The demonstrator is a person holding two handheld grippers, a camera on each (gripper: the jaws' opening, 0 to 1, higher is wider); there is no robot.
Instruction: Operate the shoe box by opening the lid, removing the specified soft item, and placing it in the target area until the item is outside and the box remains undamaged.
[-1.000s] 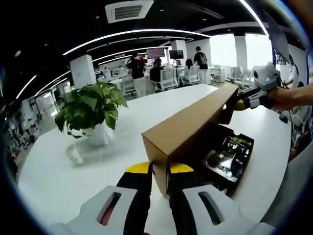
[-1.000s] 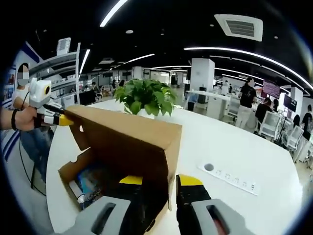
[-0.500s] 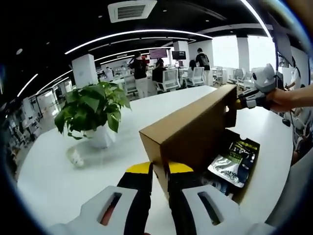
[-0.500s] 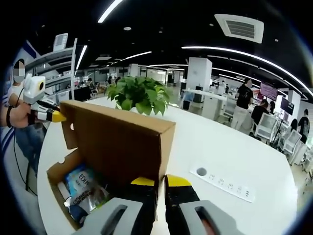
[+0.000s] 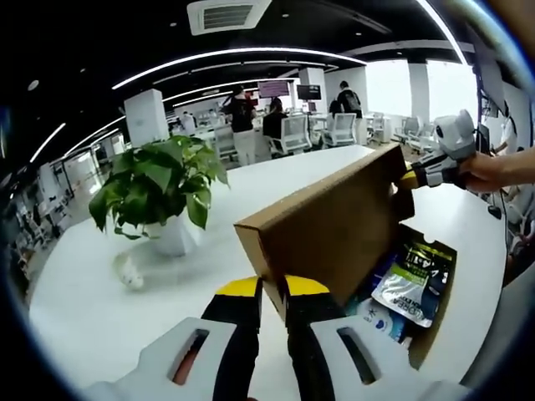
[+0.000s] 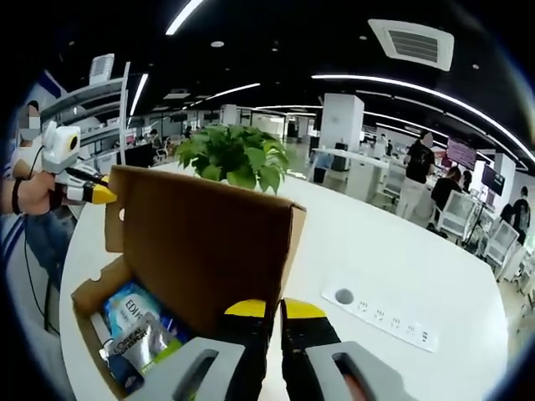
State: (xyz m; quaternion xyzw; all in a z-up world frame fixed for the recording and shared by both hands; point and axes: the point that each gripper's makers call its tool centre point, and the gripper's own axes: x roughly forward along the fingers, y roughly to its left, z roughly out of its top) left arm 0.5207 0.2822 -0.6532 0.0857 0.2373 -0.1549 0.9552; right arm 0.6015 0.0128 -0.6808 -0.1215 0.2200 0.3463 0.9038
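Observation:
A brown cardboard shoe box stands on the white table [image 5: 75, 326] with its hinged lid [image 5: 334, 221] raised upright. My left gripper [image 5: 272, 292] is shut on the lid's near corner, yellow tips on either side of the cardboard. My right gripper [image 6: 274, 312] is shut on the lid's [image 6: 201, 242] other end. It enters the left gripper view at the right [image 5: 422, 174], held by a hand. The left gripper [image 6: 90, 194] appears at the left of the right gripper view. Soft printed packets [image 5: 415, 280] [image 6: 138, 334] lie inside the open box [image 6: 84, 301].
A potted green plant [image 5: 159, 188] [image 6: 230, 159] stands on the table behind the lid. A small clear object [image 5: 127, 271] lies beside its pot. A flush socket strip [image 6: 380, 313] is set in the tabletop. People sit and stand at desks far behind.
The lid has swung up further with both grippers still clamped on it. More of the packets inside the box is uncovered.

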